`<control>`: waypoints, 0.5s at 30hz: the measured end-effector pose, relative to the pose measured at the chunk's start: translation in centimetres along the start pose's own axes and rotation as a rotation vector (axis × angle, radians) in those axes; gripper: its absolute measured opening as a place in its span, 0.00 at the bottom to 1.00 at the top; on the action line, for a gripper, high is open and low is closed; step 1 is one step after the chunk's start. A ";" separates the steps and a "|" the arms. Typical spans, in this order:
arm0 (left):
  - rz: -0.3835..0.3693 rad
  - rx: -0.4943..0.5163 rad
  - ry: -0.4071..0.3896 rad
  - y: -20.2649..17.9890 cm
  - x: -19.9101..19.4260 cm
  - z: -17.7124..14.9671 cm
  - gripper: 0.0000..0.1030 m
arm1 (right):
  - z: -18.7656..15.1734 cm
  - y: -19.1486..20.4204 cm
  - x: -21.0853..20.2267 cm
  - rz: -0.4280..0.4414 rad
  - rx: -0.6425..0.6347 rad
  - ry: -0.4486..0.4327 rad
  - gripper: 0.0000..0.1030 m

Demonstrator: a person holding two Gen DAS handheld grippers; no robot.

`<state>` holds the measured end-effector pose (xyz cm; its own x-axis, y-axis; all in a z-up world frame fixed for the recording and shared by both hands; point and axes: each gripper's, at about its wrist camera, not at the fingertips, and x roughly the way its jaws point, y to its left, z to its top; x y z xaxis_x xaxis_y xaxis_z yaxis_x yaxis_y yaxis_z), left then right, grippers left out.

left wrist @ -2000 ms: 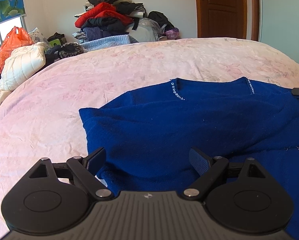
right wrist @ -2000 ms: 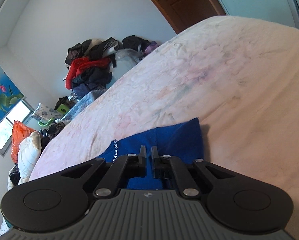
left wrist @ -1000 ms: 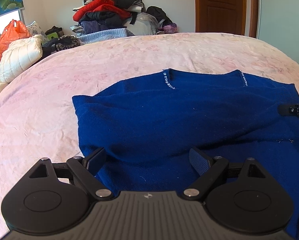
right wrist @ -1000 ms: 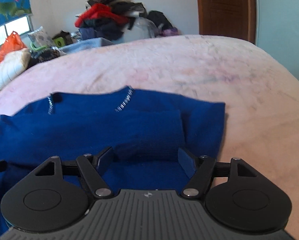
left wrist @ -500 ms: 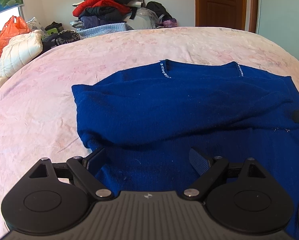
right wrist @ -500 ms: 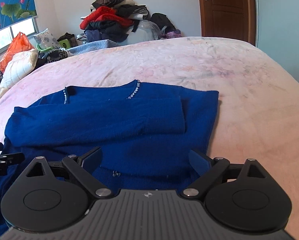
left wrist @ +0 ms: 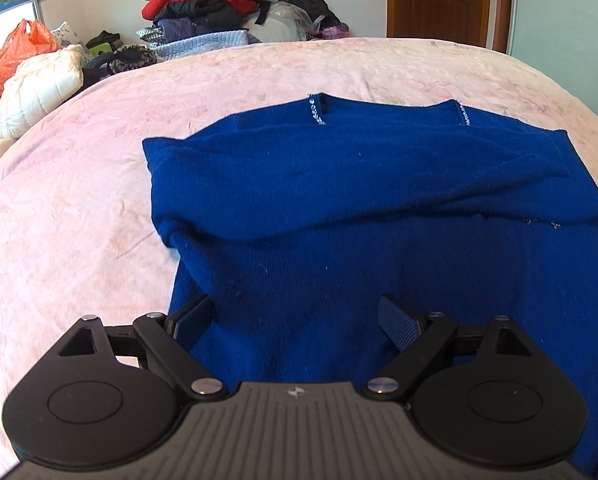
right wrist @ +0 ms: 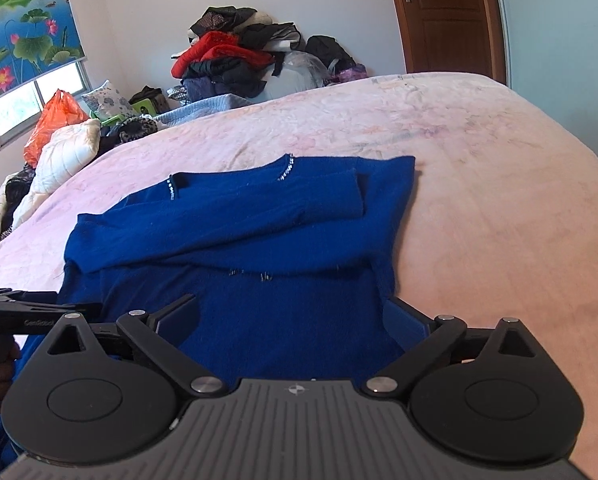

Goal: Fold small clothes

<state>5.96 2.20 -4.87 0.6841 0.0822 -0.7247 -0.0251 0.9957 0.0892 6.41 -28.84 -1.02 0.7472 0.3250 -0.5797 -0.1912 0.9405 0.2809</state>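
A dark blue knit sweater (left wrist: 359, 208) with a sparkly neckline lies flat on the pink bed (left wrist: 79, 184), both sleeves folded across its chest. It also shows in the right wrist view (right wrist: 239, 240). My left gripper (left wrist: 295, 318) is open and empty over the sweater's lower left part. My right gripper (right wrist: 291, 312) is open and empty over the lower right part, its right finger at the sweater's side edge. The left gripper's black body (right wrist: 23, 316) shows at the left edge of the right wrist view.
A heap of clothes (left wrist: 211, 4) lies beyond the far side of the bed. A white quilted pillow (left wrist: 39, 80) and an orange bag (left wrist: 15, 60) sit at the far left. A brown door (left wrist: 439, 0) stands at the back right.
The right gripper let go of the right sleeve, now folded across the chest, and opened. Both grippers drew back toward the sweater's lower part.
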 end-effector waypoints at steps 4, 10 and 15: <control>0.001 -0.002 0.002 -0.1 -0.5 -0.4 0.88 | -0.8 -0.3 -1.3 0.023 0.018 0.009 0.98; -0.004 0.034 -0.003 -0.6 -1.7 -1.1 0.88 | -2.0 -0.9 -2.7 0.093 0.072 0.023 0.98; -0.027 0.063 0.008 -0.8 -2.8 -2.1 0.88 | -2.7 -0.8 -4.8 0.128 0.040 0.032 0.98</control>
<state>2.49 1.22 -4.34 0.6781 0.0555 -0.7329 0.0394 0.9930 0.1116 1.27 -30.88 -0.50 0.6978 0.4455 -0.5609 -0.2575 0.8867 0.3839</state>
